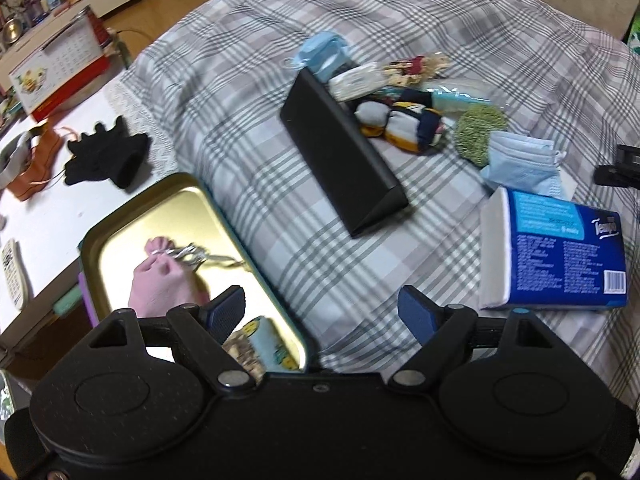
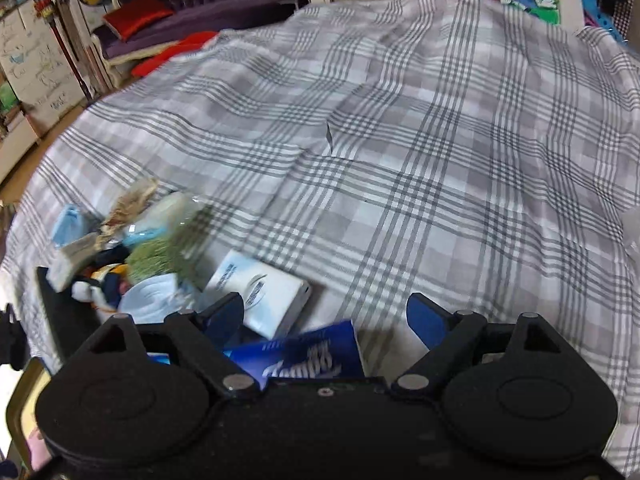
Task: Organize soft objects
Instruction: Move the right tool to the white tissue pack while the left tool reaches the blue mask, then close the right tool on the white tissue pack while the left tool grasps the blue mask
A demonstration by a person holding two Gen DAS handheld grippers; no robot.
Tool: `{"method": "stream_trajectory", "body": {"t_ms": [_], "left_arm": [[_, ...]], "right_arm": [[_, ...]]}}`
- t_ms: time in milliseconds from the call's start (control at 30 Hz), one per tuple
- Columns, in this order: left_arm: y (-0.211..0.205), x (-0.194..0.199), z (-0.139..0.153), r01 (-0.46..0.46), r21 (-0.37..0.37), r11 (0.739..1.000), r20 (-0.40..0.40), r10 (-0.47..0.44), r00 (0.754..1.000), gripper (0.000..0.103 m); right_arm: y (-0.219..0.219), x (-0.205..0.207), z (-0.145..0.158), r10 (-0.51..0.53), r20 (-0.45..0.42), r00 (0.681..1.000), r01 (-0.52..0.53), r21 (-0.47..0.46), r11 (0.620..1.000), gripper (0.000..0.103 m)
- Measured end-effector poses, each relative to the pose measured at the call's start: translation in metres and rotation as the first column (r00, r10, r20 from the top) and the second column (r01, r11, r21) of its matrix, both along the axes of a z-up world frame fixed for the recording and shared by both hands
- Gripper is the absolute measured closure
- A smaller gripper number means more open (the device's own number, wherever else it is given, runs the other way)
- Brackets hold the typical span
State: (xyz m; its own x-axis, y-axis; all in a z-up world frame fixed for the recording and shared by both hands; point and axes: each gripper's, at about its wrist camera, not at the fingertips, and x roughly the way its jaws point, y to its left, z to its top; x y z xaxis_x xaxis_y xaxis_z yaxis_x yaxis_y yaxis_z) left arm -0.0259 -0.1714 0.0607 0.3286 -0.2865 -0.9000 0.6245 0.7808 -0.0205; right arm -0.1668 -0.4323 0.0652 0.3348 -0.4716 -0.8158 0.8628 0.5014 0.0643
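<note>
Both grippers spread and empty over the bed, soft things waiting to go in the tray.

The left gripper (image 1: 322, 314) hangs jaws apart, nothing between them, over the checked bed (image 1: 256, 140) by the tray (image 1: 128, 216), where a pink pouch (image 1: 160, 280) lies. The right gripper (image 2: 324, 320) is spread too, pads clear, above the blue tissue pack (image 2: 320, 356); that view is blurred. My read: next comes a pick from the pile near the black case (image 1: 340, 160) — masks (image 1: 520, 160), rolled socks (image 1: 404, 124), a green scrubber (image 1: 478, 132). To do it well, come down square on one item, take it across its narrow side, and close gently, since these will squash and slip. The tissue pack looks plump and slick in its wrapper; pinch low so it doesn't pop out.
</note>
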Motion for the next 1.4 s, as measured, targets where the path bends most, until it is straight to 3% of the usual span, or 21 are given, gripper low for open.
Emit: {"method": "stream_trajectory", "body": {"t_ms": [433,800,933,1233,1400], "left_arm": [[-0.05,0.008,-0.002,0.072,-0.034,0.997,-0.03,-0.073,0.997,0.023],[-0.09,0.007,-0.003,0.095,-0.111,0.989,-0.049,-0.1,0.994,0.015],[-0.105,0.001,-0.003,0.119,-0.143,0.983,-0.016,-0.122,0.992,0.009],[-0.137,-0.005,-0.021,0.157,-0.159,0.975,-0.028,-0.164,0.986,0.009],[-0.142,-0.007,-0.027,0.165,-0.16,0.973,-0.018,-0.17,0.985,0.008]], "right_arm": [[-0.022,0.062,-0.055,0.102,-0.092,0.991,-0.091,0.111,0.99,0.012],[-0.067,0.067,-0.053,-0.042,-0.074,0.996,0.051,0.124,0.991,0.012],[-0.069,0.065,-0.057,-0.008,-0.053,0.999,0.015,0.125,0.992,0.011],[-0.065,0.068,-0.057,0.048,-0.036,0.998,-0.045,0.076,0.996,0.013],[-0.064,0.061,-0.05,0.084,0.024,0.996,-0.085,0.085,0.993,0.013]]}}
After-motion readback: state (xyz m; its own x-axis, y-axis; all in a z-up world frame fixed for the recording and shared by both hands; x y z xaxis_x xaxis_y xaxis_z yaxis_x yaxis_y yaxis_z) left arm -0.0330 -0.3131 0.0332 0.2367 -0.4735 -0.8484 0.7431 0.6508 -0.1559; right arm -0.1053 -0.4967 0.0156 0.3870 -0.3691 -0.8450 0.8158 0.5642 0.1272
